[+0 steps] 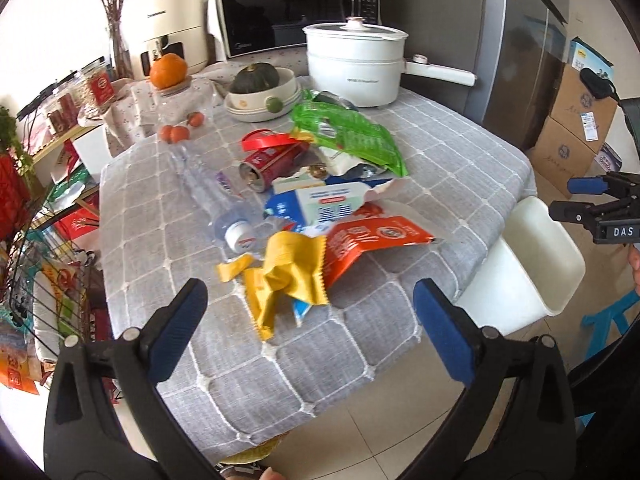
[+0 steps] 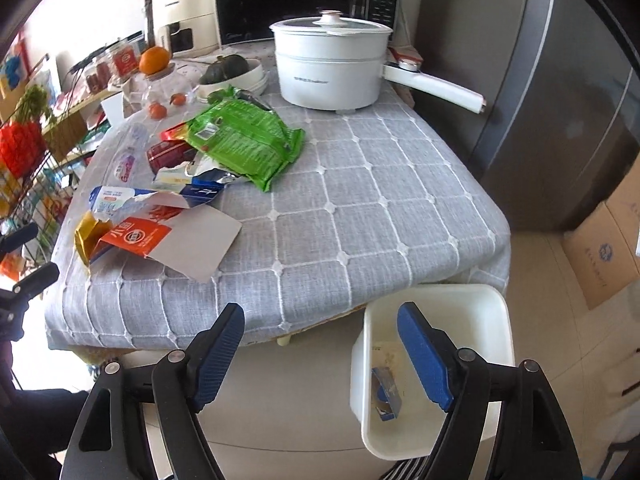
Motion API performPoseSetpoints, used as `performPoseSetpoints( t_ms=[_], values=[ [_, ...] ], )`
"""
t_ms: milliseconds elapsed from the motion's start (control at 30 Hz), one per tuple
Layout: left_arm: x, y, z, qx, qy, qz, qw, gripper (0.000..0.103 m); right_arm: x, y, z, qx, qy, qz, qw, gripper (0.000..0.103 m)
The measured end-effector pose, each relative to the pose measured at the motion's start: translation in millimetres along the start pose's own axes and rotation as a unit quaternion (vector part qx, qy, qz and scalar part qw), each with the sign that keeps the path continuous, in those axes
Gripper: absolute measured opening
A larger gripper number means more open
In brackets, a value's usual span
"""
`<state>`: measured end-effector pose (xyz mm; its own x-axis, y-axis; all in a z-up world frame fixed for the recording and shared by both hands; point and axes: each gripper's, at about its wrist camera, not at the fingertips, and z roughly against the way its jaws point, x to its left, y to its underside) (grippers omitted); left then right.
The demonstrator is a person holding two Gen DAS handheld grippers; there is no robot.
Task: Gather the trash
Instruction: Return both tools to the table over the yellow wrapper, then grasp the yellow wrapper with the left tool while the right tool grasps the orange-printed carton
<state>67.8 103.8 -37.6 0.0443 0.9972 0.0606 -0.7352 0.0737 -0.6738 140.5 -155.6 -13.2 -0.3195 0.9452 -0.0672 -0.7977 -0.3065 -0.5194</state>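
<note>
Trash on the table, a light crinkly yellow wrapper, lies just ahead of the left hand-held gripper, jaws apart and empty; pinch its bunched middle.

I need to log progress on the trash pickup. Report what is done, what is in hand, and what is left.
Done: one small blue carton lies in the white bin. In hand: nothing; the left gripper and right gripper are both open and empty. Left on the table: yellow wrapper, orange carton, blue-white carton, red can, clear bottle, green bag.
</note>
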Motion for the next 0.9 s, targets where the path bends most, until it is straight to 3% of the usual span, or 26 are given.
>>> performPoseSetpoints(
  t_ms=[200,333,533,633,733,867,900],
  values=[
    [35.9,10.4,-18.5,0.026,-0.036,0.021,0.9988,0.102,40.3,-6.0,-12.2,0.0,-0.004,0.046,0.999,0.081],
    [48.0,13.8,-36.0,0.049,-0.034,0.029,0.9978,0.101,59.2,-14.9,-18.1,-0.006,-0.013,0.06,0.998,0.081],
    [45.0,14.0,-50.3,0.065,-0.001,0.017,0.9978,0.081,87.4,-32.8,-21.9,-0.029,-0.028,0.075,0.996,0.081],
    [42.5,13.6,-57.9,0.071,0.018,0.017,0.9972,0.069,96.9,-41.7,-28.7,-0.031,-0.044,0.067,0.996,0.081],
    [43.9,12.4,-67.1,0.078,0.042,0.031,0.9956,0.05,105.8,-46.4,-36.1,-0.024,-0.067,0.062,0.996,0.081],
    [43.7,12.3,-75.6,0.094,0.061,0.043,0.9927,0.007,116.9,-44.6,-43.3,-0.011,-0.092,0.068,0.993,0.081],
    [44.2,12.0,-75.6,0.095,0.061,0.046,0.9926,0.007,119.2,-43.8,-44.2,-0.009,-0.097,0.071,0.993,0.081]
  ],
)
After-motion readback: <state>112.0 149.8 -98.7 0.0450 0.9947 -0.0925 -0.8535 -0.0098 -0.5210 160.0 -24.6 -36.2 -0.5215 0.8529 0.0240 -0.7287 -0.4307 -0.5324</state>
